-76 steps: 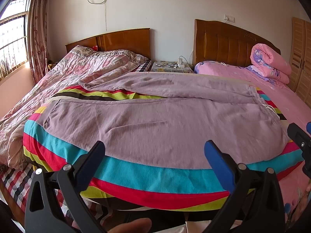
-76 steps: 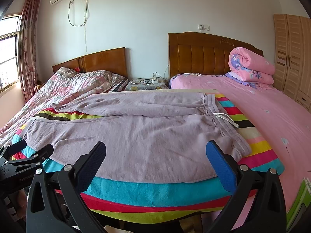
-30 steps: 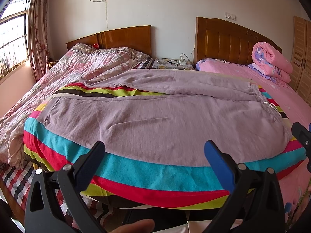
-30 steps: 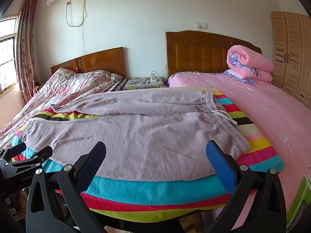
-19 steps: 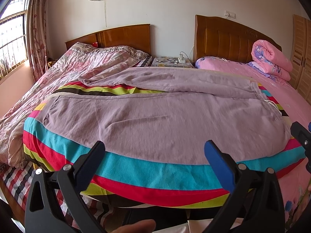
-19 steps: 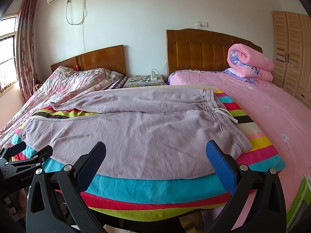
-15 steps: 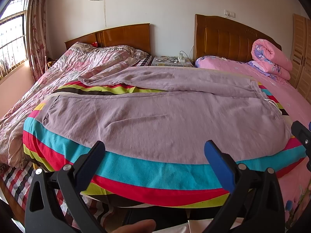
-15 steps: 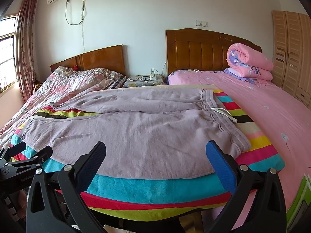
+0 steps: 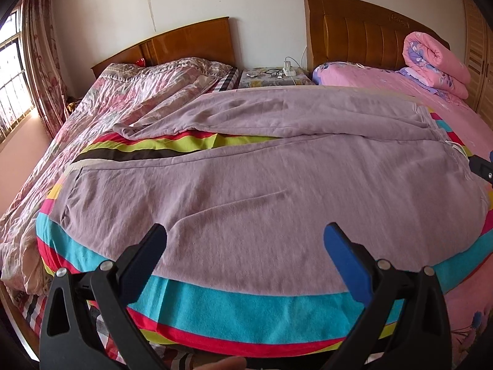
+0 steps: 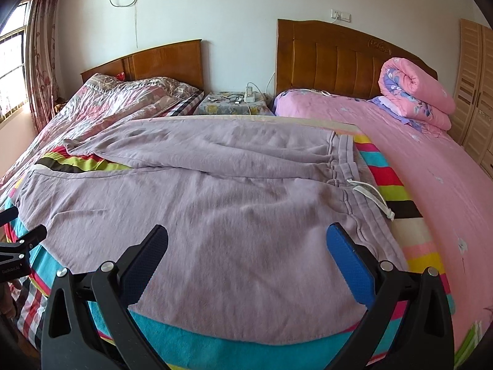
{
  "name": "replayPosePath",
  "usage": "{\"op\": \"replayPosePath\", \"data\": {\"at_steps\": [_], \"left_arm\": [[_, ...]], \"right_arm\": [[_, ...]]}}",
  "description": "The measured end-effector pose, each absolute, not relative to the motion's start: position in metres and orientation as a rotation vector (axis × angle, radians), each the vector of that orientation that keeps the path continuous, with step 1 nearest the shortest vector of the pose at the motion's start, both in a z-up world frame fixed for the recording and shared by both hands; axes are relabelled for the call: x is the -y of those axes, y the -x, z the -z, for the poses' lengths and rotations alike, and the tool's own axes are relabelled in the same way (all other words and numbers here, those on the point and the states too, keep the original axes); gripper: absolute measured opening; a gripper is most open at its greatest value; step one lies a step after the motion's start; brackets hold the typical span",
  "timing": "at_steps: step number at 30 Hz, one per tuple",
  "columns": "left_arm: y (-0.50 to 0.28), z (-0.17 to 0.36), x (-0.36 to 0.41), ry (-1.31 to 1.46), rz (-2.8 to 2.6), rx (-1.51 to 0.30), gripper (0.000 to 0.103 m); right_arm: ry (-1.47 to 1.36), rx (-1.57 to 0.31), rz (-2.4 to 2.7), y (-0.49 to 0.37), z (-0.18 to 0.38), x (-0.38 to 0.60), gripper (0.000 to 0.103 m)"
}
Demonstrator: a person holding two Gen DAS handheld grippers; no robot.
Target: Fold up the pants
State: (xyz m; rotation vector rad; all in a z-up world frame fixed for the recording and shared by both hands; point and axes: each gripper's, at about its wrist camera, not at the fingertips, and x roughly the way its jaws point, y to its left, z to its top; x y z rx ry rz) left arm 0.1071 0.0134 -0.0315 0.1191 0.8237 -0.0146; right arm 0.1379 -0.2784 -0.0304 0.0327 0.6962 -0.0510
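Your lilac pants [image 9: 262, 185] lie spread flat on the striped blanket [image 9: 240, 305], waistband to your right, legs splayed leftward, on a board bridging two wooden-headboard beds. Your left gripper [image 9: 243, 246] and right gripper [image 10: 246, 246] hover over the near edge, jaws wide apart, holding nothing. Behind stand a cluttered nightstand [image 10: 231, 104], a rolled pink quilt [image 10: 416, 95] and a curtained window [image 9: 18, 71].

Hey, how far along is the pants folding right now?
Barely begun. Done: the lilac pants lie spread on the striped blanket, legs apart, waistband toward the pink bed. In hand: nothing; the left claw and right claw are both open above the near edge, gripping no fabric. Left: every fold, likely starting with bringing one leg over the other.
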Motion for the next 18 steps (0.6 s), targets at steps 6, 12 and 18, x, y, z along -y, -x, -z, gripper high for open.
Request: {"op": "replayPosePath", "data": {"at_steps": [6,12,18], "left_arm": [[-0.19,0.049,-0.062,0.197,0.239,-1.073,0.101],[-0.245,0.029,-0.09,0.415,0.281,-0.84,0.102],[-0.317,0.04,-0.087,0.395,0.183,-0.9,0.102]], "right_arm": [[-0.033,-0.798,-0.138,-0.279,0.035,0.291,0.099],[-0.031,-0.917,-0.254,-0.435,0.071,0.287,0.099],[0.103,-0.968,-0.38,-0.545,0.094,0.267,0.094]]}}
